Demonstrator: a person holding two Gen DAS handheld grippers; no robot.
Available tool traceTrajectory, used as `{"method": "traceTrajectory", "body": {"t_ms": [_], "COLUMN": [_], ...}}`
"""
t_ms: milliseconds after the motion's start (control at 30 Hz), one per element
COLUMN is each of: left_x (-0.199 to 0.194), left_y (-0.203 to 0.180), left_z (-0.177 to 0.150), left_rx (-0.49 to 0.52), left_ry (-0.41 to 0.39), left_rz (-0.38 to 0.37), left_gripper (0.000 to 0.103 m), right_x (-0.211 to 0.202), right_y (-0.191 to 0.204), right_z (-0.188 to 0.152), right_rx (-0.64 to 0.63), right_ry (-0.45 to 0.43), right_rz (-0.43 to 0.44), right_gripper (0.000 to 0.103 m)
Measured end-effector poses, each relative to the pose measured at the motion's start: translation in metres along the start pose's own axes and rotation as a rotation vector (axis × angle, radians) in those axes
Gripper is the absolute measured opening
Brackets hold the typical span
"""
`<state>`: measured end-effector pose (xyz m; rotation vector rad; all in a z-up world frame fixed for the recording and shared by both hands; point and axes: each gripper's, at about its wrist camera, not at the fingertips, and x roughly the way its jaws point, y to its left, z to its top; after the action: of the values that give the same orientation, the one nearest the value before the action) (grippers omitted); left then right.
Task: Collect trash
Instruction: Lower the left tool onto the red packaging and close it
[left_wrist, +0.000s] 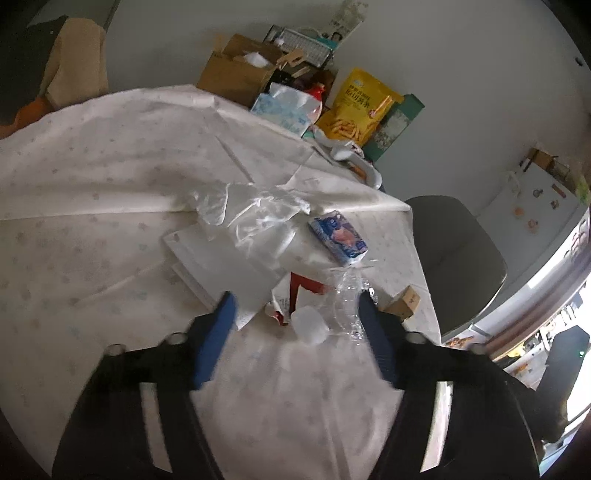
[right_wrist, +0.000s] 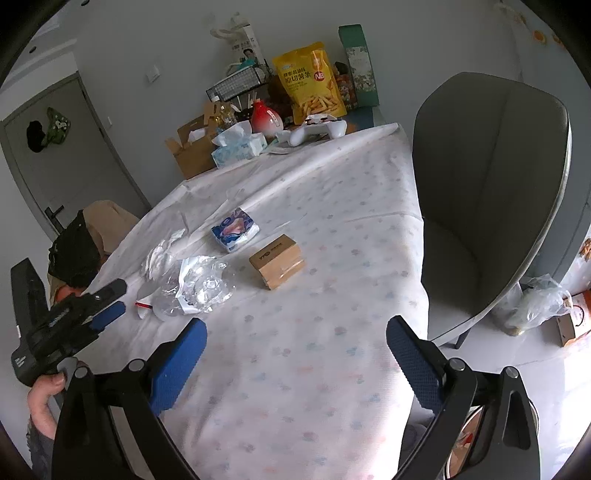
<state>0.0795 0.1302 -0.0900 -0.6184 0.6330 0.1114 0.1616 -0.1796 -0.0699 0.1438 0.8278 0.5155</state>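
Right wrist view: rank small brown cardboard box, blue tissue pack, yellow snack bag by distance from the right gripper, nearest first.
From the right gripper:
1. Small brown cardboard box, mid-table, just ahead.
2. Blue tissue pack, beyond the box, slightly left.
3. Yellow snack bag, standing at the table's far end against the wall.

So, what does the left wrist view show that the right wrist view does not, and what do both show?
Only the left wrist view shows the small translucent cup and the fridge with magnets.

Only the right wrist view shows the grey door, the left gripper seen from the side with a hand on it, and the open right gripper.

Both show the crushed clear bottle, the blue tissue pack, the brown box, the yellow snack bag and the grey chair.
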Motion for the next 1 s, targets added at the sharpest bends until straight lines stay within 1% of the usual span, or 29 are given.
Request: {"method": "traceTrajectory", "body": {"t_ms": [67, 133, 167, 233, 300, 333, 400, 433, 600, 733, 867, 1000], "left_x": [0.005, 0.010, 0.010, 0.014, 0.017, 0.019, 0.022, 0.023, 0.012, -0.006, -0.020, -0.026], "left_y": [-0.001, -0.003, -0.003, -0.001, 0.002, 0.003, 0.004, 0.004, 0.002, 0.001, 0.003, 0.004], "left_z": [-0.001, -0.002, -0.002, -0.003, -0.003, -0.003, -0.002, -0.002, 0.002, 0.009, 0.016, 0.018], "left_rx": [0.010, 0.021, 0.019, 0.007, -0.004, -0.008, -0.010, -0.009, -0.005, -0.004, -0.010, -0.008], "left_ry": [0.016, 0.028, 0.031, 0.038, 0.042, 0.042, 0.047, 0.049, 0.011, -0.029, -0.062, -0.077], "left_rz": [0.001, 0.010, 0.017, 0.033, 0.057, 0.062, 0.077, 0.090, 0.116, 0.092, 0.085, 0.089], "left_gripper": [0.043, 0.040, 0.037, 0.033, 0.031, 0.029, 0.018, 0.006, 0.003, 0.003, 0.003, 0.003], "right_x": [0.002, 0.003, 0.004, 0.004, 0.005, 0.006, 0.008, 0.010, 0.023, 0.035, 0.051, 0.071], "right_y": [-0.001, -0.003, -0.003, -0.005, -0.006, -0.007, -0.006, -0.006, 0.006, 0.018, 0.028, 0.033], "right_z": [0.000, 0.000, 0.000, 0.001, 0.002, 0.003, 0.005, 0.006, 0.015, 0.023, 0.029, 0.035], "right_rx": [0.006, 0.011, 0.013, 0.020, 0.023, 0.023, 0.021, 0.020, -0.017, -0.056, -0.100, -0.133], "right_ry": [0.002, 0.004, 0.004, 0.005, 0.004, 0.004, 0.003, 0.004, 0.011, 0.005, 0.012, 0.041], "right_rz": [-0.002, -0.004, -0.005, -0.003, -0.002, -0.001, 0.001, 0.002, 0.013, 0.007, -0.010, -0.022], "right_gripper": [0.095, 0.095, 0.095, 0.095, 0.095, 0.095, 0.095, 0.095, 0.095, 0.095, 0.095, 0.090]}}
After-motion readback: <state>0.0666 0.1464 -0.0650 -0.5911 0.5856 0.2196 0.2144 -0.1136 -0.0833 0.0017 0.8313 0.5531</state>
